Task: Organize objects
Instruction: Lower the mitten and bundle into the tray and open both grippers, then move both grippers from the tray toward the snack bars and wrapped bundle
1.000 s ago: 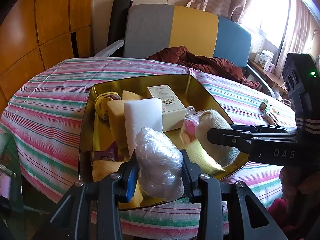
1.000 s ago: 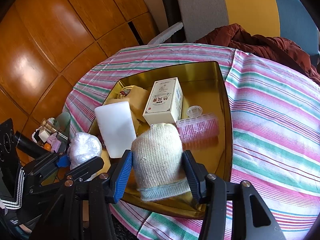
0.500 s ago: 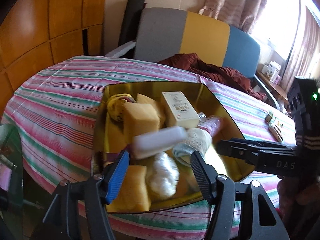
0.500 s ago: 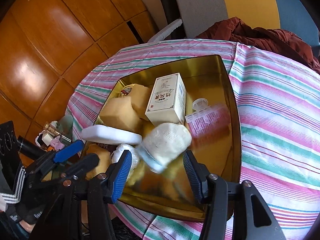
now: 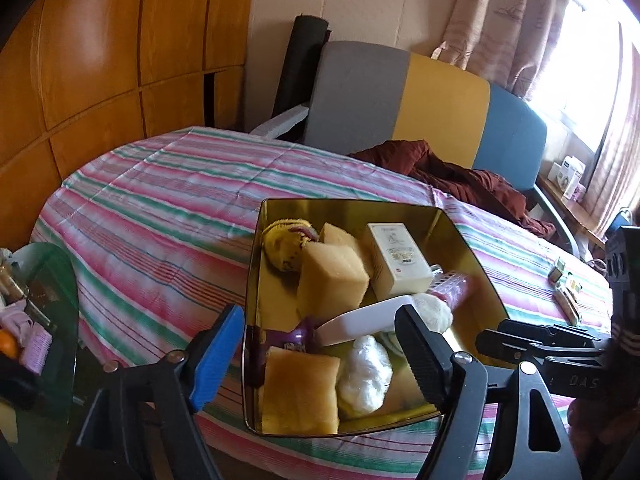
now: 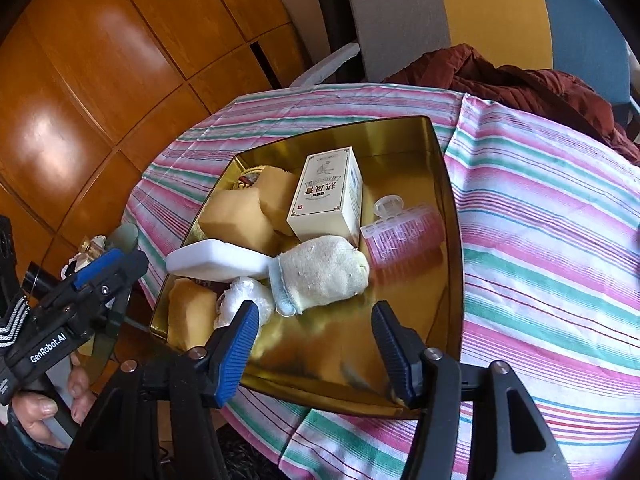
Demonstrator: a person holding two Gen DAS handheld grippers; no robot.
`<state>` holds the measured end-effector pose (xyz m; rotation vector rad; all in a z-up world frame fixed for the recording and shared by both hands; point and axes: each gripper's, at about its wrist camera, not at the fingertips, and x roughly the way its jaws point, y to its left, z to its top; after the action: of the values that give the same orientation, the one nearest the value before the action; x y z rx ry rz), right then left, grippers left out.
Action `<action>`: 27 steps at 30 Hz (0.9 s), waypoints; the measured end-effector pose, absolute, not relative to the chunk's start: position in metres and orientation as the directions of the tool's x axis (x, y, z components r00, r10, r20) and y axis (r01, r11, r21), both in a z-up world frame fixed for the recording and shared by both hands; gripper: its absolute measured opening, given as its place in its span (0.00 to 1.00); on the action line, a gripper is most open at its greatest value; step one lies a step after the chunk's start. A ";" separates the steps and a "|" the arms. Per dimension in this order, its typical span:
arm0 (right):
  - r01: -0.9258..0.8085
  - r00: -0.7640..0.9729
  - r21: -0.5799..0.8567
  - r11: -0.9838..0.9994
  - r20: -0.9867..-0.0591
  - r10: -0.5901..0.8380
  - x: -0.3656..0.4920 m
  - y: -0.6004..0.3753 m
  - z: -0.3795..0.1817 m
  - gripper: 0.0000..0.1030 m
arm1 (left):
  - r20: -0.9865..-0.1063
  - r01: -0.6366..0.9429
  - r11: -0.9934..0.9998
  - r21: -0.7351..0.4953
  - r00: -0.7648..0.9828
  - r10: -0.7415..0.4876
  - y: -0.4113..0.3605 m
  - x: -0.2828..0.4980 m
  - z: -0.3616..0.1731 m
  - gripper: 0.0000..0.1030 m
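Gold tin tray [image 5: 256, 280] on the striped bench [image 5: 160, 216], seen from the left wrist between the wide-open, empty fingers of the left gripper [image 5: 320, 354], with the white plastic-bag ball [image 5: 366, 374] lying loose at the near edge beside a yellow sponge [image 5: 298, 392], likely dropped there to gather clutter in one container. From the right wrist, right gripper [image 6: 314, 350] likewise spread wide and holding nothing, hovering over the tray's near rim, knitted sock [image 6: 320, 272] resting free against the white foam block [image 6: 216, 260] and pink hair roller [image 6: 404, 234].

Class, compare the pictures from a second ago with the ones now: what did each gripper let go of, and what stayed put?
The left gripper released the plastic bag ball and the right gripper released the knitted sock; both now lie in the gold tray, jaws open. The white box stayed put.
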<state>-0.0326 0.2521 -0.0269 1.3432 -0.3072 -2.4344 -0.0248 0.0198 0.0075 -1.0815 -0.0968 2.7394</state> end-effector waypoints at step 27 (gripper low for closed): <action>0.030 -0.574 0.238 -0.971 -0.791 -0.211 -0.014 0.313 -0.007 0.73 | -0.657 -0.383 -0.923 -0.032 -0.688 0.308 0.099 -0.003 0.021 0.82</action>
<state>-0.0135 0.3128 -0.0069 1.3741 -0.2993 -2.6550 -0.0033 0.0992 0.0212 -0.9765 0.1521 2.5796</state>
